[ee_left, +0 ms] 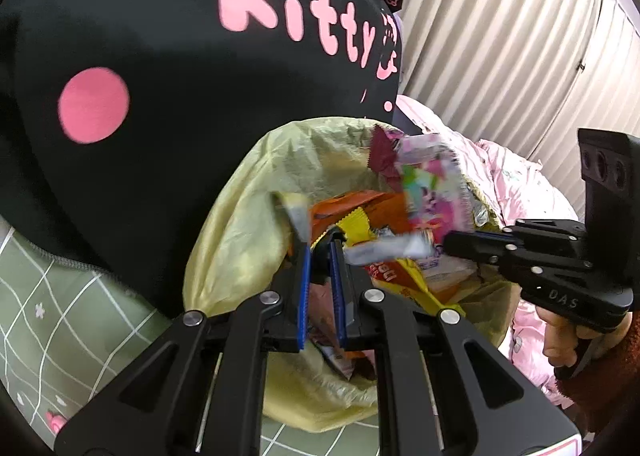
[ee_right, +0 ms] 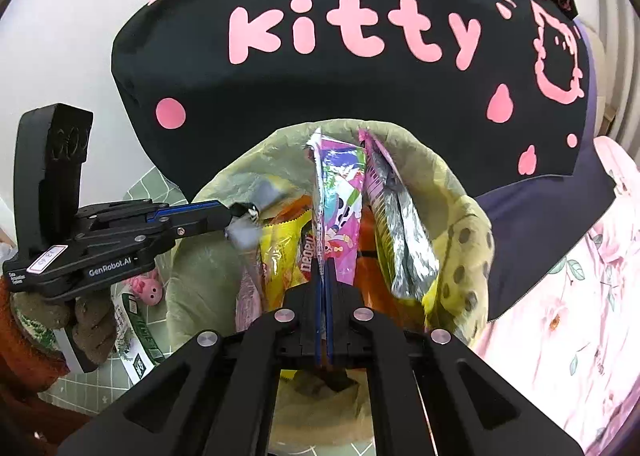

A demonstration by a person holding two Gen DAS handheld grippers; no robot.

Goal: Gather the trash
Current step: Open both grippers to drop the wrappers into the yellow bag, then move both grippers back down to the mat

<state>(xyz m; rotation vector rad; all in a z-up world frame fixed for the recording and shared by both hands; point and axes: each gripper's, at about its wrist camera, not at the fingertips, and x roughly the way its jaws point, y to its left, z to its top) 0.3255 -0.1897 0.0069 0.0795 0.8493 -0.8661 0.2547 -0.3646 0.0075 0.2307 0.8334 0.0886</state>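
Green grid sheet [ee_left: 60, 320] bears yellow bag [ee_left: 240, 232], black pillow [ee_left: 140, 55]

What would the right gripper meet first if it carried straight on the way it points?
The right gripper is shut on a pink wrapper and points into the yellow bag. Going on, it would probably push into the wrappers piled inside, likely the orange packet first; depth is unclear.

Yellow plastic trash bag [ee_right: 460, 191], mouth open, propped against black cushion. Filled with crumpled snack wrappers: pink cartoon-print wrapper [ee_right: 340, 207] upright at centre, silver foil wrapper [ee_right: 404, 240] just beside it, yellow and orange wrappers [ee_right: 280, 244] lower.
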